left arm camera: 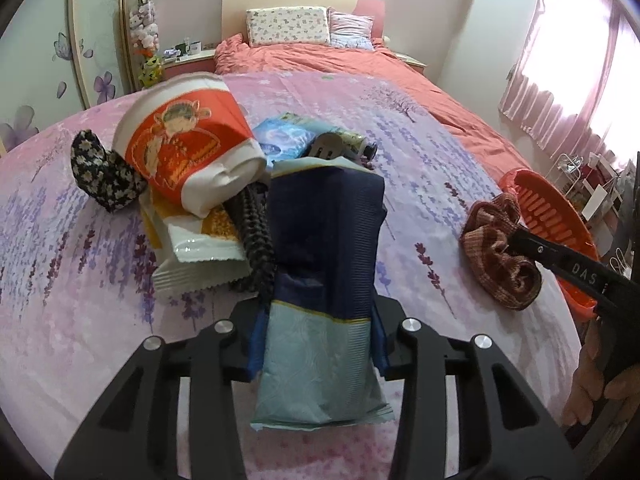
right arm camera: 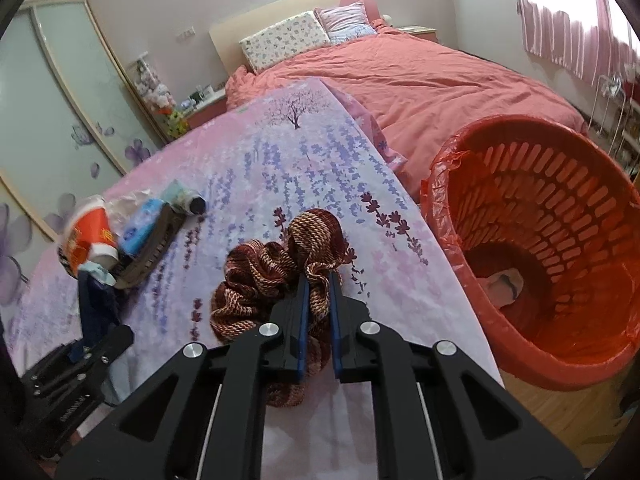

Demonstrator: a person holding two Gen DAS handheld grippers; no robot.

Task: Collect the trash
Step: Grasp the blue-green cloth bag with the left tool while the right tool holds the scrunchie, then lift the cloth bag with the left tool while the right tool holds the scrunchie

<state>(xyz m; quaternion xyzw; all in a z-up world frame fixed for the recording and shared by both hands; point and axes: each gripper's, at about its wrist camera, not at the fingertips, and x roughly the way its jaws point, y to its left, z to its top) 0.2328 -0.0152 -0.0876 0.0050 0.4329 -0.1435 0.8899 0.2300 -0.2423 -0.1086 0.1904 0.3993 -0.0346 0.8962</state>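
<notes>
My left gripper [left arm camera: 318, 332] is shut on a dark blue and light blue snack packet [left arm camera: 324, 280], held over the pink flowered bedspread. Beside it lie a crushed red and white paper cup [left arm camera: 188, 144], a white and yellow wrapper [left arm camera: 196, 248], a blue tissue pack [left arm camera: 280, 140] and a black hair clip [left arm camera: 256, 236]. My right gripper [right arm camera: 318, 280] is shut on a red-brown striped scrunchie [right arm camera: 280, 268], just above the bed. The same scrunchie shows in the left wrist view [left arm camera: 500, 256]. The orange bin [right arm camera: 560, 208] stands on the floor to the right.
A black flowered cloth item [left arm camera: 100, 172] lies left of the cup. A small dark tube [right arm camera: 188, 200] lies behind the tissue pack. Something pale lies at the bottom of the bin [right arm camera: 502, 284]. A coral duvet and pillows [right arm camera: 288, 36] lie beyond. Wooden floor [right arm camera: 568, 420] is under the bin.
</notes>
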